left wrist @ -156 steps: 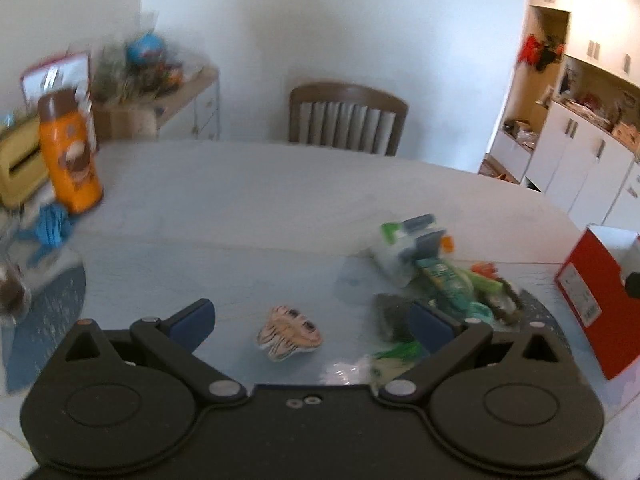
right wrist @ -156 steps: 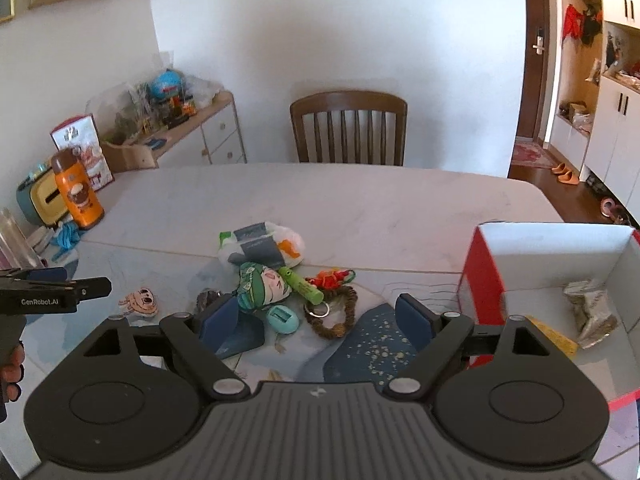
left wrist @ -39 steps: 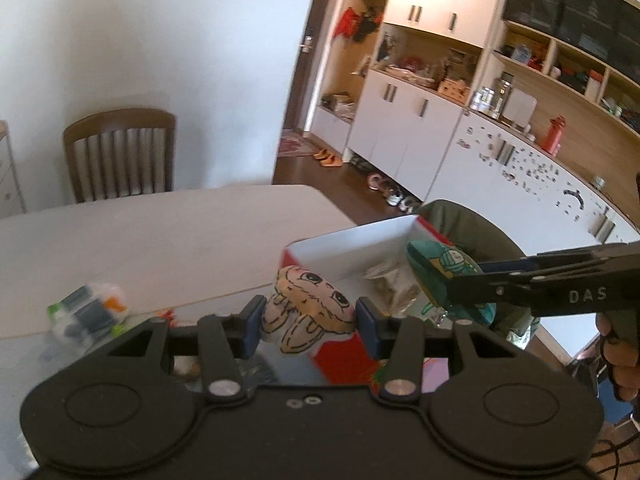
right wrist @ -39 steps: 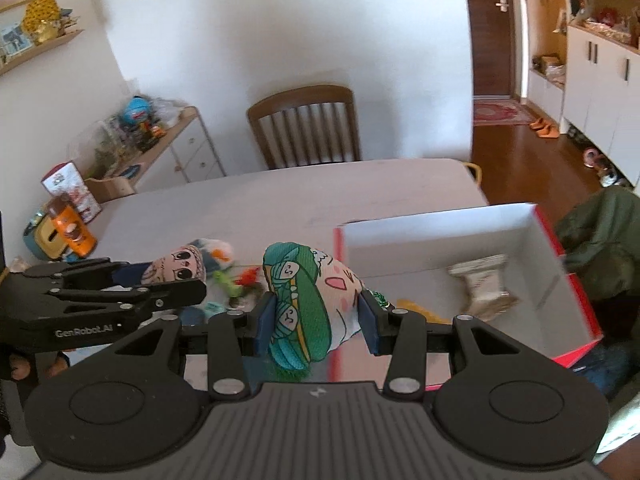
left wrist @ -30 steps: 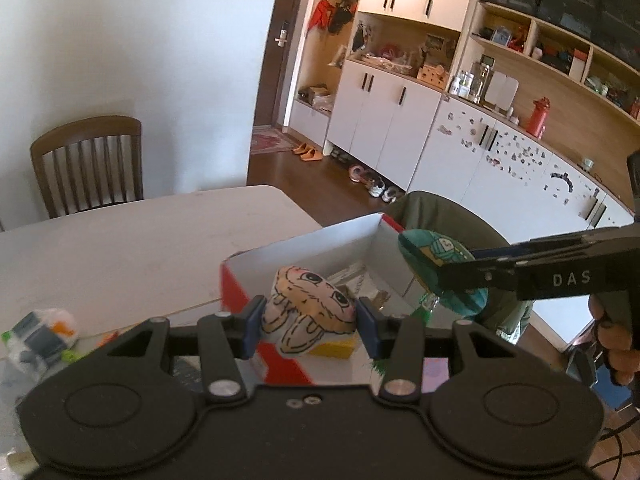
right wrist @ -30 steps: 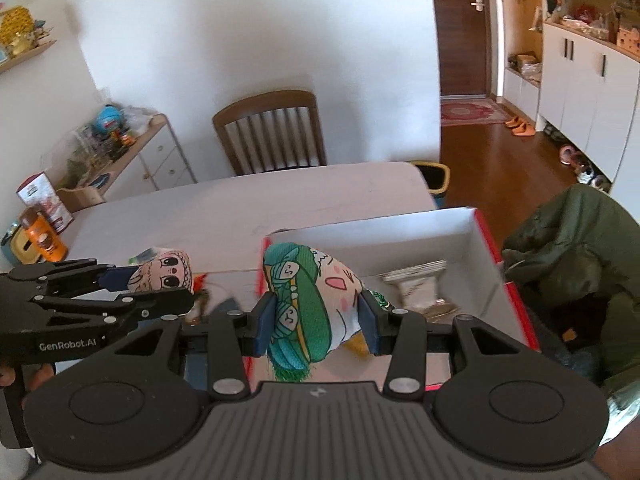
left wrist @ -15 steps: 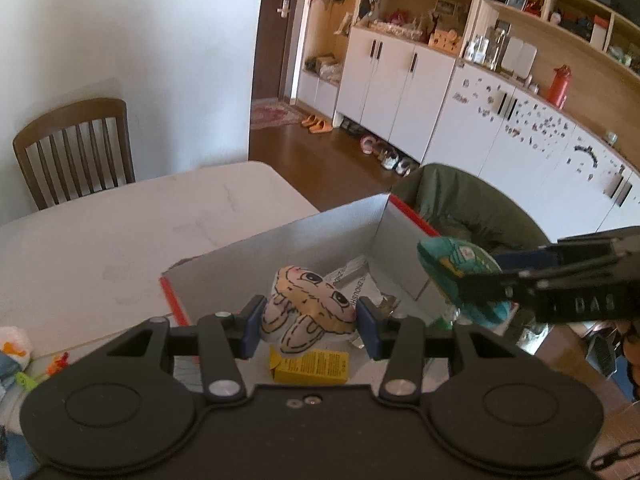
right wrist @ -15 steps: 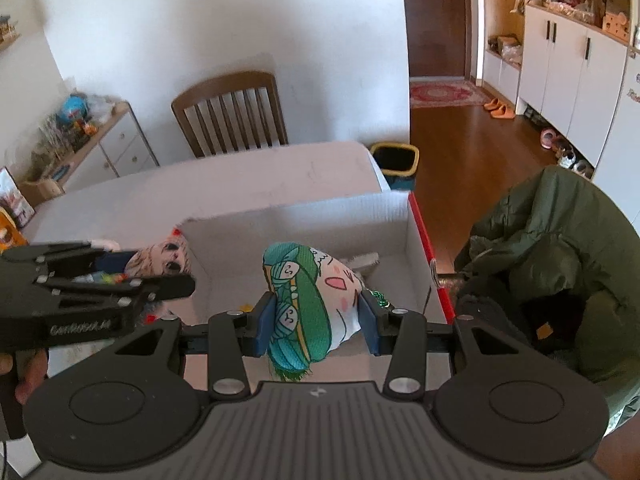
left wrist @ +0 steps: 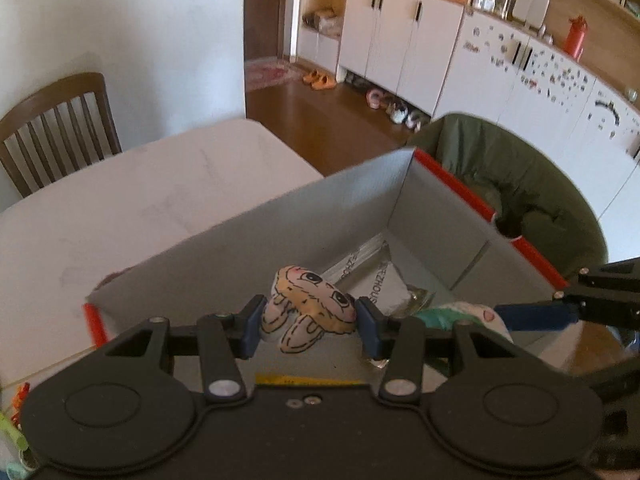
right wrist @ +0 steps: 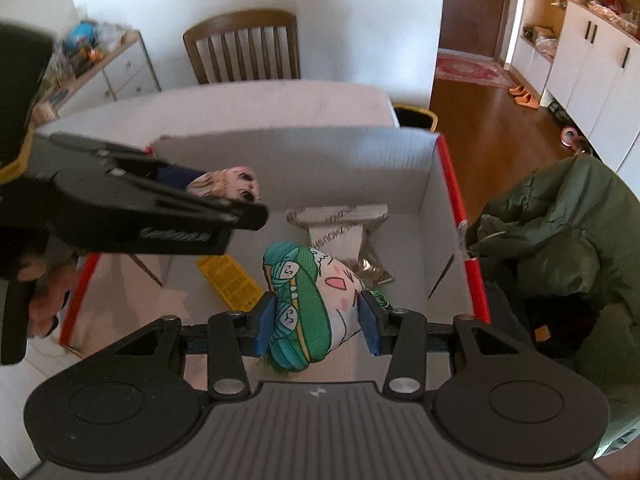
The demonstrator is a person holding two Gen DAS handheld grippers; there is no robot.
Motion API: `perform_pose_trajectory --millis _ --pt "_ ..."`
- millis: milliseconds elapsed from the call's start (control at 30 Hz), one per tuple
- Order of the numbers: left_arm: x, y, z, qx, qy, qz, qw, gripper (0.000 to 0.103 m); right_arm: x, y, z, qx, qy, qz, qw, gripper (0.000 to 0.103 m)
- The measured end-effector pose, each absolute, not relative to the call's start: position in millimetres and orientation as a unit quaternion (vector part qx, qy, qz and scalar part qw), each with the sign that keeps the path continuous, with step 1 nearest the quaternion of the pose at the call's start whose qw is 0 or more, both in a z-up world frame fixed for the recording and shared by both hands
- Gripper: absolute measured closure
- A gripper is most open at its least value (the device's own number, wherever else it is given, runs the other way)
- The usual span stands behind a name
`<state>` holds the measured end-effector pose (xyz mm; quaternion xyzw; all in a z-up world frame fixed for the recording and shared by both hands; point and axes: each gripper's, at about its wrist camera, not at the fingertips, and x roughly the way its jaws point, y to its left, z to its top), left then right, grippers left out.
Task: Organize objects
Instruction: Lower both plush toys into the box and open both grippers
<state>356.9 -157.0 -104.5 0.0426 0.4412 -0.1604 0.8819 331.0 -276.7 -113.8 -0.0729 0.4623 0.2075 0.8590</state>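
My left gripper [left wrist: 310, 322] is shut on a small beige cartoon-face plush [left wrist: 310, 308], held over the red-rimmed white cardboard box [left wrist: 248, 248]. My right gripper [right wrist: 316, 322] is shut on a green-and-white cartoon plush [right wrist: 310, 304], also above the box [right wrist: 304, 152] interior. The left gripper [right wrist: 224, 200] and its beige plush [right wrist: 228, 186] appear in the right wrist view over the box's left side. In the left wrist view the green plush [left wrist: 460, 314] shows at the right, low in the box.
Inside the box lie a printed white packet [right wrist: 340, 228] and a small yellow box [right wrist: 230, 282]. A green jacket [right wrist: 560, 240] hangs on a chair right of the box. A wooden chair [right wrist: 244, 46] stands behind the white table [left wrist: 140, 200]. Small items [left wrist: 12, 420] remain at the left.
Both grippers have carried their plushes from above the table to over the box and lowered toward its inside. Five seconds ago both grippers were open over the table items.
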Motion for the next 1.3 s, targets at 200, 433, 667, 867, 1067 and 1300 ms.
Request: perform_pose_trajectory --millis 200,433,667,867,1067,1300 --pt "375 -164 -126 0.053 0.480 -0.161 0.861 0.056 337 -270 -135 -0.107 0.483 0.217 0.842 0.060" --pt "384 -164 -141 0.056 0.513 -0.161 0.841 0.056 341 -265 -153 -0.124 0.500 0.223 0.827 0.059" --pt "392 -162 -153 0.050 0.548 -0.165 0.818 0.055 343 -261 -163 -0.125 0.511 0.223 0.820 0.057" --pt "393 -158 -161 0.055 0.567 -0.160 0.806 0.054 344 -260 -162 -0.125 0.513 0.219 0.820 0.055" --pt "398 -165 -163 0.056 0.574 -0.158 0.801 0.048 343 -261 -160 -0.120 0.515 0.218 0.821 0.052" --pt "391 -157 -153 0.041 0.560 -0.159 0.812 0.037 347 -272 -154 -0.100 0.511 0.216 0.826 0.051"
